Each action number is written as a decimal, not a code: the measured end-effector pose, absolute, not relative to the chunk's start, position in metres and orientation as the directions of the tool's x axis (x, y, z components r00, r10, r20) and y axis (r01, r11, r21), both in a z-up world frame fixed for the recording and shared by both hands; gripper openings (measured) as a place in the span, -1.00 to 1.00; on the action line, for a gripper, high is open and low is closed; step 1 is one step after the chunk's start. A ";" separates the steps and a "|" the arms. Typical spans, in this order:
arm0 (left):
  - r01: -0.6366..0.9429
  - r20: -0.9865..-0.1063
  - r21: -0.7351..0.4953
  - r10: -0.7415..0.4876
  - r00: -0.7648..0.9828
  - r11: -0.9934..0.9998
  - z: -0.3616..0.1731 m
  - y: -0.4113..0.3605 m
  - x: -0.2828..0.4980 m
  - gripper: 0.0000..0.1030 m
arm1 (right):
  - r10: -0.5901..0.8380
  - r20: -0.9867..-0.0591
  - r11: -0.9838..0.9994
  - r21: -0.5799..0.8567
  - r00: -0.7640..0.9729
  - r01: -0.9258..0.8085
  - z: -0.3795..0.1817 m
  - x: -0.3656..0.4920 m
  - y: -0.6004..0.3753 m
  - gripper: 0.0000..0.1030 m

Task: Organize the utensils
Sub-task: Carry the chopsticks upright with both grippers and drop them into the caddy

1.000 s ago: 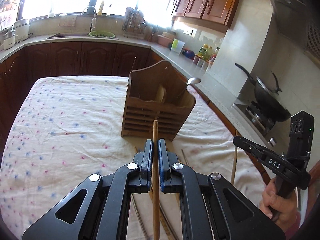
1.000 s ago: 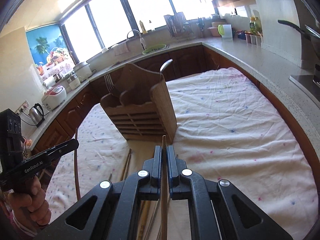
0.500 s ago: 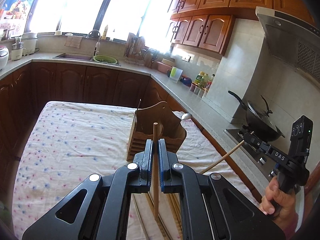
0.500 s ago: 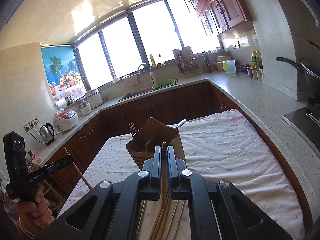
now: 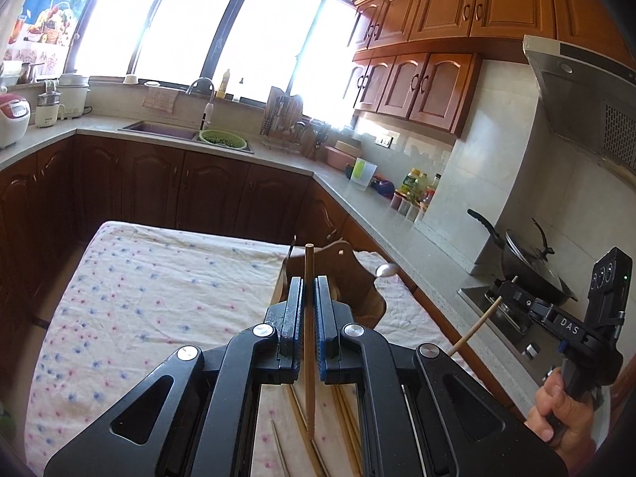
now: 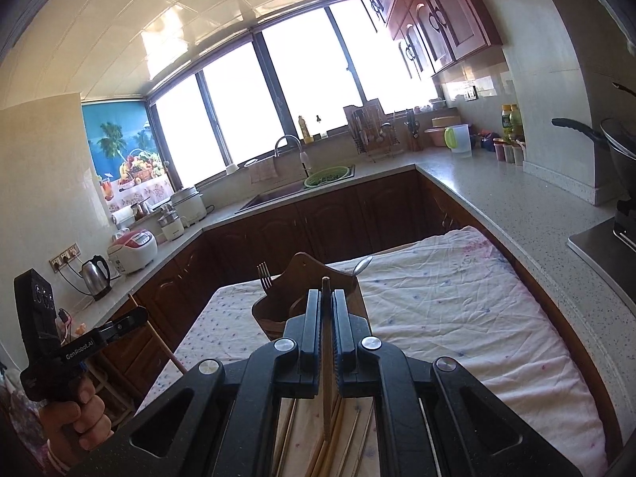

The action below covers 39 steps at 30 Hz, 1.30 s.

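Left gripper [image 5: 308, 290]: clenched on one wooden chopstick [image 5: 309, 338]. Right gripper [image 6: 326, 302]: clenched on a second chopstick [image 6: 326, 357]. Wooden utensil holder [image 6: 314, 278], holding fork [image 6: 263, 274] and spoon [image 6: 363, 265], just beyond on floral tablecloth [image 6: 457, 318]; loose chopsticks [image 5: 342, 409] lie near, beneath grippers.

a green colander [image 5: 222, 138] sits at the sink's right edge; a wok [image 5: 530, 266] (lid on) occupies the stove, a kettle [image 6: 95, 276] the counter's left end.
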<state>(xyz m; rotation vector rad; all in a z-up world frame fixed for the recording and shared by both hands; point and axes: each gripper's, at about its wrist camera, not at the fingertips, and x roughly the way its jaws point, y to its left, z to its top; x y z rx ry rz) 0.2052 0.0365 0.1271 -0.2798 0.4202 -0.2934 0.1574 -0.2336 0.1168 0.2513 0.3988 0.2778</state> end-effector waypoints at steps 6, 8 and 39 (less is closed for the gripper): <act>0.221 -0.276 -0.312 -0.311 0.909 0.924 0.159 0.035 0.232 -0.92 | 0.305 -0.263 0.930 0.290 0.915 -0.227 0.149 0.176 -0.233 -0.90; 0.217 -0.243 -0.312 -0.299 0.923 0.925 0.169 0.035 0.243 -0.92 | 0.300 -0.233 0.929 0.291 0.925 -0.228 0.160 0.186 -0.232 -0.90; 0.100 -0.316 -0.263 -0.183 0.931 0.960 0.081 0.008 0.344 -0.88 | 0.194 -0.316 0.952 0.289 0.929 -0.101 0.077 0.288 -0.211 -0.89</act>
